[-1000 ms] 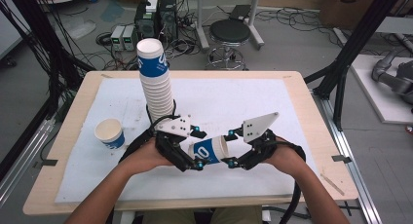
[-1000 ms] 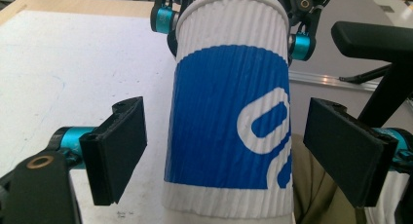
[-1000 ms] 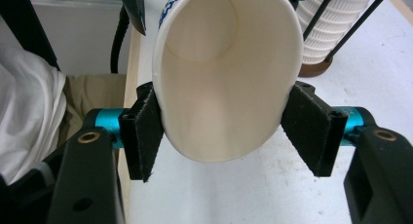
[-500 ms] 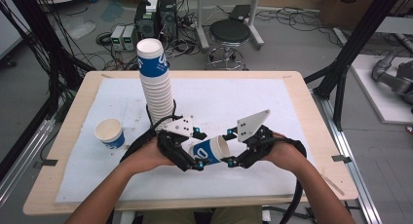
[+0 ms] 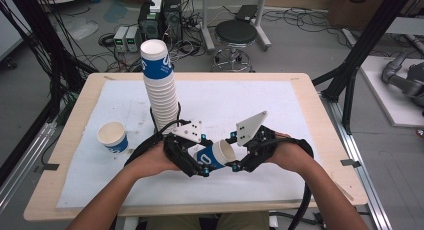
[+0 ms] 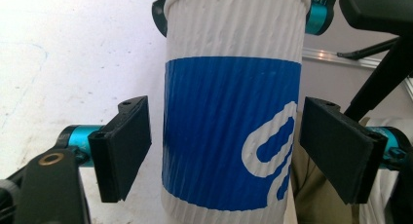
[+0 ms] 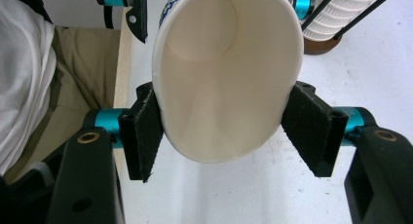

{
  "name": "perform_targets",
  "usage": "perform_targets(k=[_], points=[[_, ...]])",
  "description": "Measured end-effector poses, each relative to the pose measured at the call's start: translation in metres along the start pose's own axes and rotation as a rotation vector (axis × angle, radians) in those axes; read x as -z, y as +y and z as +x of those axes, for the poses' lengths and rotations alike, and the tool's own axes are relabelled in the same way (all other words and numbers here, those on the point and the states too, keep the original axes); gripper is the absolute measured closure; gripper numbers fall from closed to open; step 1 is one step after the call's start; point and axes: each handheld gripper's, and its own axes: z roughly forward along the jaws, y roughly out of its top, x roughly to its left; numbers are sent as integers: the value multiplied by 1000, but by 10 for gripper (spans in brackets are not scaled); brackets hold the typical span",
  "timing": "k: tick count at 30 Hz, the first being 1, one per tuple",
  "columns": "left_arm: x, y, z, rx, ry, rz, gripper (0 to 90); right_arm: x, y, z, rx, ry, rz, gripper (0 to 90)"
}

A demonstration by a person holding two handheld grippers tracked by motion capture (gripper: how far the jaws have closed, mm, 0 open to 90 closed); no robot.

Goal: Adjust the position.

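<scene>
A white paper cup with a blue band (image 5: 215,154) lies on its side in the air between my two grippers, near the table's front. My right gripper (image 5: 234,152) is shut on its rim end, and the pads (image 7: 141,131) squeeze the cup's mouth (image 7: 224,83) into an oval. My left gripper (image 5: 202,165) straddles the cup's base end. Its jaws have just been closing around the cup (image 6: 231,126). A gap still shows beside the left pad (image 6: 124,146), so they are open.
A tall stack of the same cups (image 5: 161,85) stands behind the grippers, left of centre. A single upright cup (image 5: 113,137) sits at the left on the white mat (image 5: 280,105). The wooden table edge (image 5: 320,120) runs along the right.
The right gripper and its cup have edged a little leftward towards the left gripper. The left hand has stayed where it was.
</scene>
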Motion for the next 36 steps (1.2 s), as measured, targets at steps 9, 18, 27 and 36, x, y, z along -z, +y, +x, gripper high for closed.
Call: perform_targets(k=[9, 18, 27, 36], points=[[-1, 5, 2, -1, -7, 43, 208, -1, 7, 0, 17, 3, 37, 346], [-6, 8, 4, -6, -14, 95, 239, -4, 9, 0, 20, 10, 56, 345], [-12, 8, 4, -6, -43, 135, 306, -8, 11, 2, 38, 12, 88, 343], [-11, 4, 4, -3, -45, 74, 302, -5, 10, 1, 18, 12, 72, 289]])
